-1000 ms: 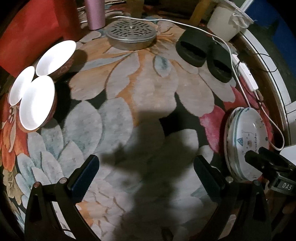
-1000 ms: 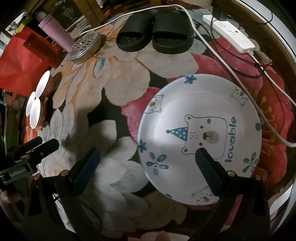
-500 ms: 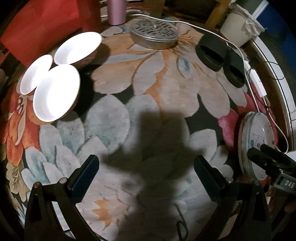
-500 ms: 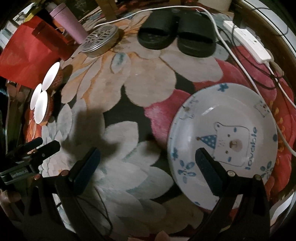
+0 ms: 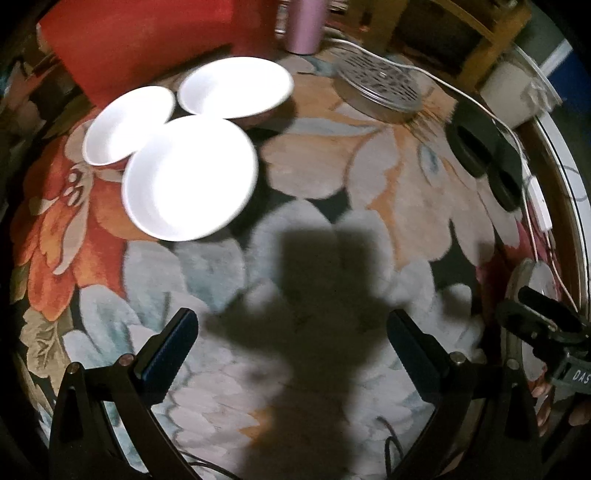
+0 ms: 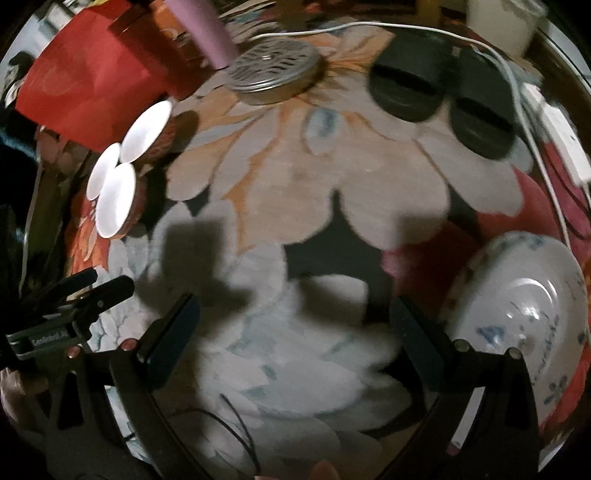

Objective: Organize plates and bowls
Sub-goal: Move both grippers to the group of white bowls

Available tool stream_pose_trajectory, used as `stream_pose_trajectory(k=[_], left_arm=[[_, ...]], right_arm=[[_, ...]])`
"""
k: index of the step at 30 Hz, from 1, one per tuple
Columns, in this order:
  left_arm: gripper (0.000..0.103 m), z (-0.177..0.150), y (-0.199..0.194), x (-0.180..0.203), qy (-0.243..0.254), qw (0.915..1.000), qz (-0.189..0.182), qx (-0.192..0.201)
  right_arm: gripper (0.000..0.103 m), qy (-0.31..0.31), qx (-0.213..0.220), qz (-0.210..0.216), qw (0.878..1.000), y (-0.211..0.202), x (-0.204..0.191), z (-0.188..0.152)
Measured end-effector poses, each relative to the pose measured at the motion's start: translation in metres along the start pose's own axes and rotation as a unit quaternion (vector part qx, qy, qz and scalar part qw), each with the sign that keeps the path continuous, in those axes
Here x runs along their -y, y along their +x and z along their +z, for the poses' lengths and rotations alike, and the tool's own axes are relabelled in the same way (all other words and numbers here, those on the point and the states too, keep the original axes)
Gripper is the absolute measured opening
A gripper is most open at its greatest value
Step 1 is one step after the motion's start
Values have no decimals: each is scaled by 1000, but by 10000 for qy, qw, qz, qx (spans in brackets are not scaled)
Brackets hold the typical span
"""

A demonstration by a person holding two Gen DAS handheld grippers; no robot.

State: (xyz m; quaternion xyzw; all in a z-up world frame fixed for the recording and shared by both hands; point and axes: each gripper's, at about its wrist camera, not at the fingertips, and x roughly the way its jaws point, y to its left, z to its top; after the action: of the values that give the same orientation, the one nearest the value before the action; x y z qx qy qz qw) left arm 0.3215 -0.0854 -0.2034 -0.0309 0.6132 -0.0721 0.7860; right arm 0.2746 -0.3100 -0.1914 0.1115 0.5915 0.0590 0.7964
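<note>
Three white bowls sit clustered on the floral rug: a large near bowl [image 5: 190,177], a smaller left bowl [image 5: 127,123] and a far bowl [image 5: 236,86]. The right wrist view shows the same cluster of bowls [image 6: 118,168] far left. A white plate with a bear print [image 6: 524,306] lies on the rug at the right; its edge [image 5: 528,280] shows at the right of the left wrist view. My left gripper [image 5: 291,341] is open and empty, short of the near bowl. My right gripper [image 6: 295,328] is open and empty, left of the plate.
A perforated metal tin [image 5: 380,88], a pink bottle [image 5: 304,26], black slippers [image 6: 439,96], a white cable [image 6: 517,92] with power strip [image 6: 561,140], and a red bag [image 5: 147,40] ring the rug. A white bucket [image 6: 502,22] stands at the back right.
My left gripper has swung left and closer to the three bowls, which look much bigger. My right gripper has moved left off the bear plate, which now sits at the right edge.
</note>
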Motion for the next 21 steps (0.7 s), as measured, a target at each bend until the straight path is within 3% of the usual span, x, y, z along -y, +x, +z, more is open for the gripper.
stream_pose_trajectory(k=[6, 12, 18, 21], left_arm=[[102, 8, 1, -44, -526, 9986, 9, 50], [102, 17, 1, -86, -819, 9963, 90, 248], [102, 34, 0, -117, -934, 9941, 153, 532], [101, 43, 3, -128, -953, 9933, 185, 622]], right_arm=[[103, -450, -169, 252, 9985, 23, -36, 16], [103, -608, -475, 850, 9934, 50, -72, 32], [102, -798, -264, 940, 9920, 61, -108, 58], [91, -713, -177, 1073, 9915, 68, -123, 71]])
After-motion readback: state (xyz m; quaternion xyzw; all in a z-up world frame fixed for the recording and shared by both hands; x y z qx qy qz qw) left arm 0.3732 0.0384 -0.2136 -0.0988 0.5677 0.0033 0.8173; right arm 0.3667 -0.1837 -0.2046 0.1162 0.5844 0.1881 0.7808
